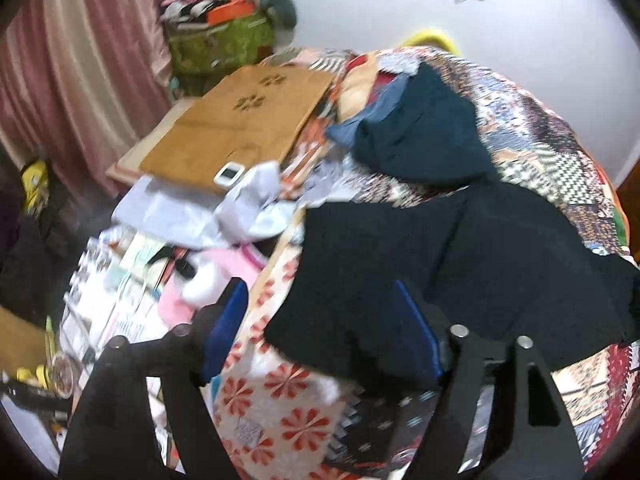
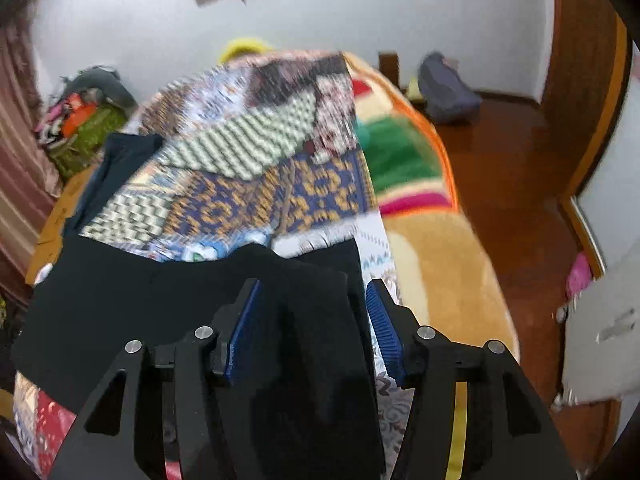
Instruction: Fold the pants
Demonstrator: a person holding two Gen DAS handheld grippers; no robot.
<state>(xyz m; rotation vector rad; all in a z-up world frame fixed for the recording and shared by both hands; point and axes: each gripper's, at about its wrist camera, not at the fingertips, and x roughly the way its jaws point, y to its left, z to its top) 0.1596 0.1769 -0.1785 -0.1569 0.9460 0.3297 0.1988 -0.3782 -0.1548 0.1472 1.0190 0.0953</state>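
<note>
My left gripper (image 1: pixel 320 328) and right gripper (image 2: pixel 316 328) both stand parted, holding nothing, over the black pants (image 1: pixel 460 264) lying flat on the near patchwork bedspread (image 1: pixel 520 120). Soft, light, floppy cloth, I judge; I'd pinch its near edge.

Patchwork quilt (image 2: pixel 256 152) motion-blurred, pattern indistinct.

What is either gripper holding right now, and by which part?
Nothing is held. Both the left gripper and right gripper stand open over the black pants, pads off the cloth.
</note>
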